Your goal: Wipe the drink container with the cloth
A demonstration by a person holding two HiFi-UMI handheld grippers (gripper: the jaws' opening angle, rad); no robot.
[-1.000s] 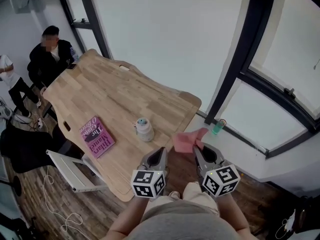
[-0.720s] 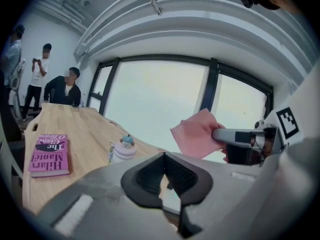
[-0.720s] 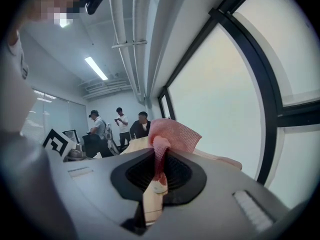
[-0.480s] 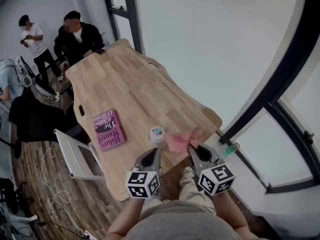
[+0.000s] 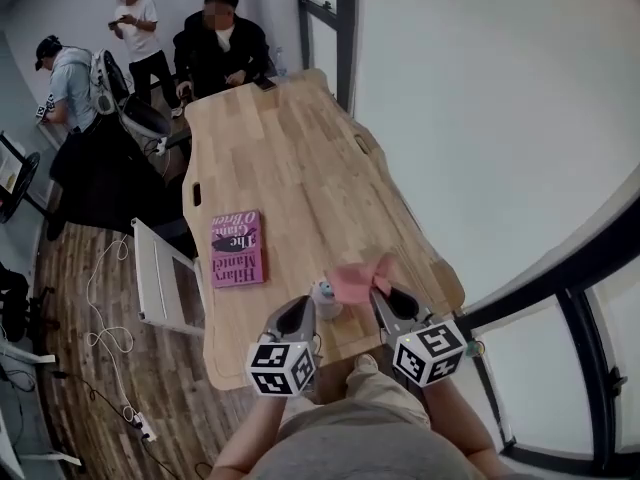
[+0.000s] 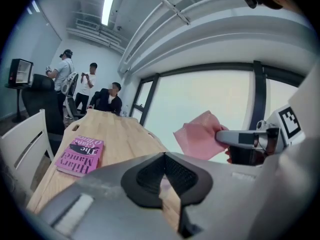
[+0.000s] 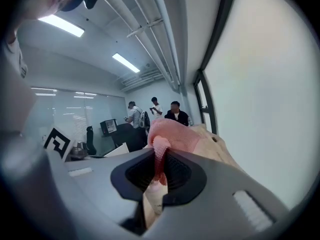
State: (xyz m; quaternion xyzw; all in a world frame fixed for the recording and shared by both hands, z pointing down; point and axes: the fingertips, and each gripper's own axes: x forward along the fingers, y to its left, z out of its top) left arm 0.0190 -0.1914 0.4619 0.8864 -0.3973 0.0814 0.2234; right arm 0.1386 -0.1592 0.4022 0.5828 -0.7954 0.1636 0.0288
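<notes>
The drink container (image 5: pixel 324 298), a small white bottle with a teal lid, stands near the close end of the wooden table (image 5: pixel 290 168). The pink cloth (image 5: pixel 354 278) hangs just to its right and hides part of it. My right gripper (image 5: pixel 381 296) is shut on this cloth (image 7: pixel 170 135), which bulges out past the right gripper (image 7: pixel 160 154). My left gripper (image 5: pixel 297 314) hovers just left of the bottle, and in its own view the left gripper (image 6: pixel 164 156) has its jaws together with nothing in them. That view also shows the cloth (image 6: pixel 198 136) at the right.
A pink book (image 5: pixel 237 248) lies on the table left of the bottle. A white chair (image 5: pixel 160 280) stands at the table's left side, with cables on the floor. Three people (image 5: pixel 225 43) are at the far end. Window frames (image 5: pixel 560 288) run along the right.
The head view has swung, so the table now runs away from me. Both grippers have come closer to the bottle, and the cloth now hangs right beside it.
</notes>
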